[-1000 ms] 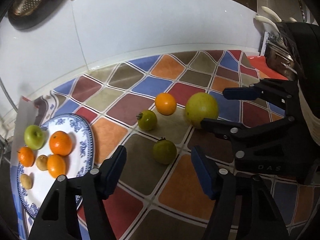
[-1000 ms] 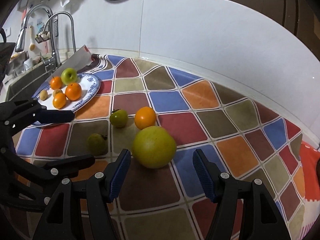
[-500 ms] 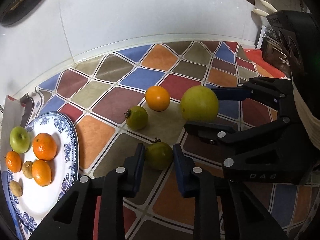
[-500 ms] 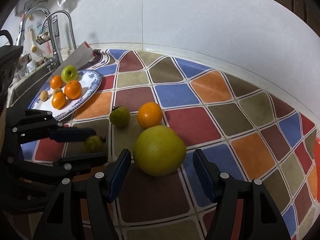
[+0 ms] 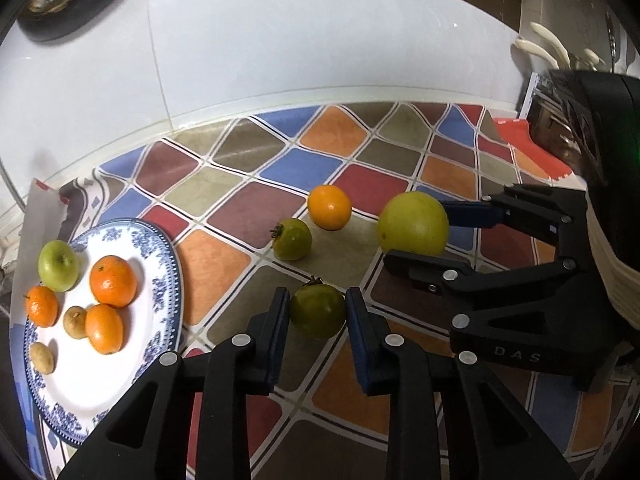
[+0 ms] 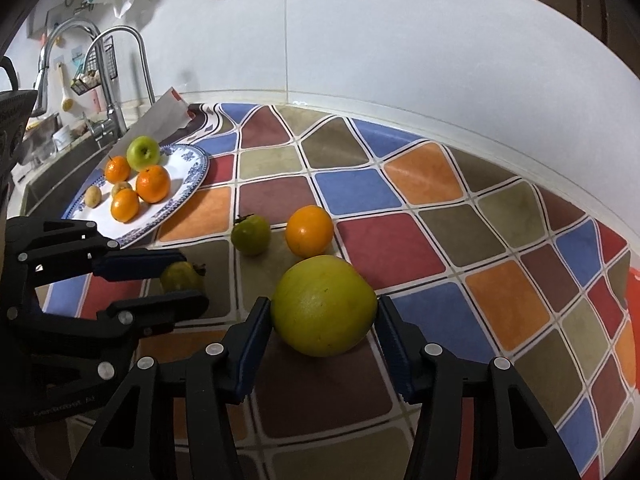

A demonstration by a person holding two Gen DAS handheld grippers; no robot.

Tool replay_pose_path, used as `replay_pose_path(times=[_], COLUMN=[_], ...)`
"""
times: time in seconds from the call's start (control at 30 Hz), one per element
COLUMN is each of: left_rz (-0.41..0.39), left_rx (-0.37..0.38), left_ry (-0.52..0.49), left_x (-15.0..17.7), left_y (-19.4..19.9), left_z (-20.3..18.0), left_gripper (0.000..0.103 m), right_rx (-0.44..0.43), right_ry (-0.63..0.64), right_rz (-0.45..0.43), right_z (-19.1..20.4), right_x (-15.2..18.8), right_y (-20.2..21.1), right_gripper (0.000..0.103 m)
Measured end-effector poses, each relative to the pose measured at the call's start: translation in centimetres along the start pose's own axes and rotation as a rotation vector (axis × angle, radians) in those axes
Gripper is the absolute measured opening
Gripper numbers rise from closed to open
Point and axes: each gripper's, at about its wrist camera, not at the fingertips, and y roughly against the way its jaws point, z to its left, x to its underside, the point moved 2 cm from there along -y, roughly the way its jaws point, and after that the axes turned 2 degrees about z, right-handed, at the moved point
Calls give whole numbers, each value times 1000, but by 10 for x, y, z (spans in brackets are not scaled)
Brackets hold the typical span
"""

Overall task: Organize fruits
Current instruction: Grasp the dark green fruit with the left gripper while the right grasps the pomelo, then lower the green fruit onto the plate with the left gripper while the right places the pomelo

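Left gripper [image 5: 318,314] has its blue pads pressed against both sides of a green persimmon [image 5: 318,311] at about 6 o'clock in the left wrist view, so it looks clamped on that fruit, which seems to sit on the checked tablecloth [image 5: 248,212] or barely off it. At 9 o'clock the blue-and-white plate [image 5: 160,280] already carries a green apple [image 5: 58,266], three tangerines [image 5: 113,281] and two small brownish fruits [image 5: 75,321]. Off the plate near the centre lie a second green persimmon [image 5: 293,239] and an orange [image 5: 329,207], and at 3 o'clock the right gripper [image 5: 418,236] brackets a big yellow-green pomelo [image 5: 413,224]. From the right wrist view, the right gripper [image 6: 323,320] has its jaws touching or nearly touching the pomelo [image 6: 323,306] at 6 o'clock, closed about it, the fruit resting on the cloth. The left gripper [image 6: 182,278] at 9 o'clock pinches its persimmon [image 6: 180,277]; the other persimmon [image 6: 251,234] and orange [image 6: 309,231] wait near the centre, and the plate [image 6: 198,174] sits at 10 o'clock. By my reckoning six fruits are done and four remain, two of them in hand.
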Motion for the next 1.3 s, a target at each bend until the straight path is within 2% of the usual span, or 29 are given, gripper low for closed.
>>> replay_pose_path(times=[0.67,0.9,1.3], left_rz=[-107,-133,-180], left_rx=[-13,-58,-79], left_ry=[46,61,72], left_x=[19,30,50], left_y=[71,98,144], left_z=[-1,7,35], left_gripper=[29,29,29], right_rx=[33,38,32], right_ry=[-79,-92,-83], right_rz=[-95,-142,-197], right_z=[26,47,95], right_x=[5,6,0], right_y=[74,101,130], right_gripper=[53,53,53])
